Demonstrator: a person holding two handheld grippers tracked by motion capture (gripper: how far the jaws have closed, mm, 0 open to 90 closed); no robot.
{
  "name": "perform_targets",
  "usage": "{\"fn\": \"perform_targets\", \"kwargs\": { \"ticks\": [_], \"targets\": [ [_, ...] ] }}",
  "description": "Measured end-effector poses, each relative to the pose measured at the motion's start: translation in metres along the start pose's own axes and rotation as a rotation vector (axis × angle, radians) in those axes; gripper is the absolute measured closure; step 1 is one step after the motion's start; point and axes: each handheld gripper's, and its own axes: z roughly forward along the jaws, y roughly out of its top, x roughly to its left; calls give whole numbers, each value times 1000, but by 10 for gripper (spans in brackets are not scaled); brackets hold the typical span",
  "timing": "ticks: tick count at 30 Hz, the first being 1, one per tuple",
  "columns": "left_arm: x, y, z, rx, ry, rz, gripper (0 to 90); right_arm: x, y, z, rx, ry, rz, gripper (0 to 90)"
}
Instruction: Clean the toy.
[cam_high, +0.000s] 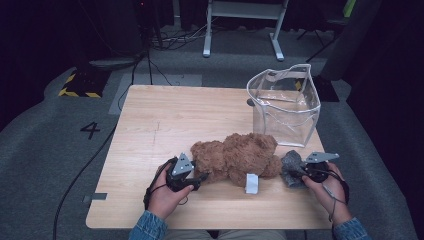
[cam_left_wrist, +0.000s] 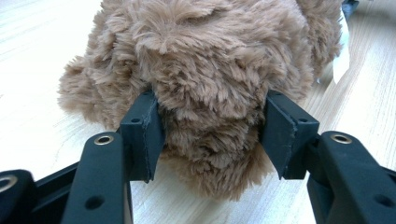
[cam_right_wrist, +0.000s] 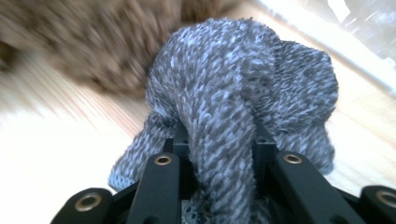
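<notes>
Two grippers down on the table (cam_high: 150, 115), seen from the high view. Left gripper (cam_high: 200, 177) at the near-left end of a brown teddy bear (cam_high: 235, 156), lying on its side across the middle of the near half. Right gripper (cam_high: 296, 173) at the bear's other end, into a grey knitted cloth (cam_high: 292, 168) touching the bear. White tag (cam_high: 252, 183) sticking out at the bear's near edge. Clear plastic bag (cam_high: 284, 102) standing upright behind the bear, near the far right corner, mouth open. Jaw detail too small to read from up here.

Over to the left gripper view: left gripper (cam_left_wrist: 211, 135) straddling a bulge of the teddy bear (cam_left_wrist: 205, 70), both black pads pressed into the fur, pile bulging out around them. Gripping the bear, then. Fur long, shaggy, tan-brown, tufts pointing every way; bear resting on pale wood.

Now the right gripper view: right gripper (cam_right_wrist: 215, 140) closed tight on a fold of the grey knitted cloth (cam_right_wrist: 243, 88), bunched and rising in a hump above the jaws. Knit speckled, dark grey flecked with pale blue-white, fuzzy at the edges. Teddy bear (cam_right_wrist: 84, 42) blurred beyond, brown, close behind the cloth. Strip of the clear plastic bag (cam_right_wrist: 355, 18) at top right.
</notes>
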Motion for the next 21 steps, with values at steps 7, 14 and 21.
{"fn": "perform_targets", "kwargs": {
  "ticks": [7,14,21],
  "targets": [
    [-1,1,2,2,1,4,468,42,45,-74,-246,-12,-153,719],
    [-3,4,0,34,14,33,743,108,101,-80,-325,98,-354,717],
    [-6,6,-5,44,7,35,858,165,140,-23,-312,227,-493,717]
  ]
}}
